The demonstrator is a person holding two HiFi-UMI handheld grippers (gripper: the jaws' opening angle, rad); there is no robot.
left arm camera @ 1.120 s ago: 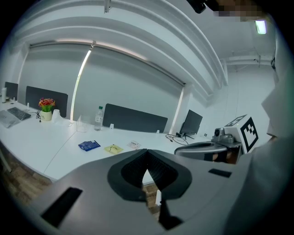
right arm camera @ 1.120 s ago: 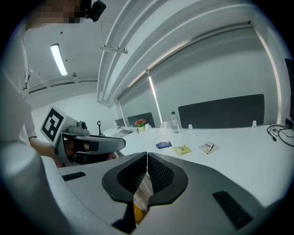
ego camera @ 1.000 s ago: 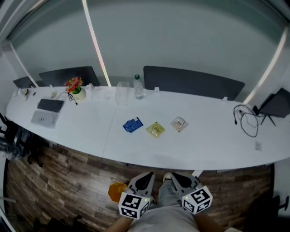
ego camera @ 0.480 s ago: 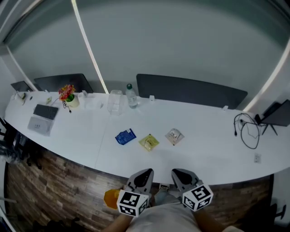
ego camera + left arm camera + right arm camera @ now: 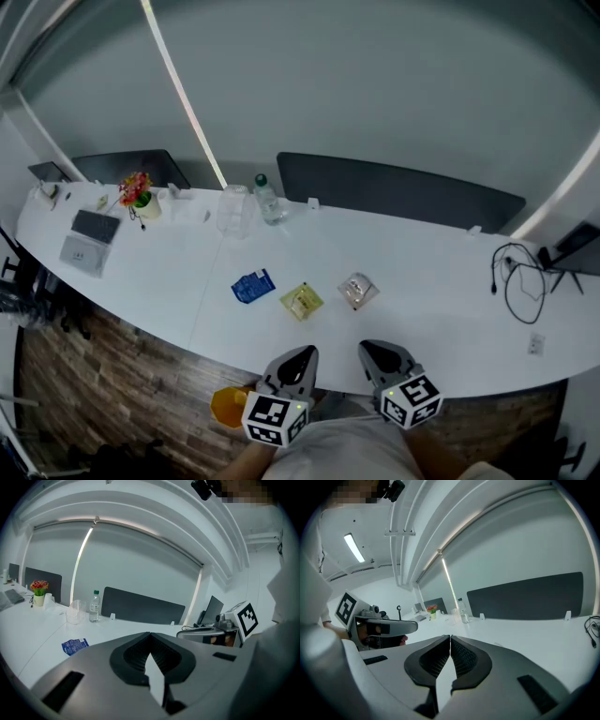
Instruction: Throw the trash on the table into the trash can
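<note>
White table point(image 5: 441, 309) bearing three pieces of trash. The yellow wrapper point(image 5: 301, 301) lies in the middle of the row, with the blue wrapper point(image 5: 252, 286) just to its left and the clear crumpled wrapper point(image 5: 357, 290) just to its right, none touching. The orange trash can point(image 5: 230, 407) stands on the floor, nearer the viewer than the yellow wrapper and to its left. The left gripper point(image 5: 298, 356) and right gripper point(image 5: 378, 352) hover short of the yellow wrapper, off the table's near edge. Both pairs of jaws are pressed together and hold nothing.
</note>
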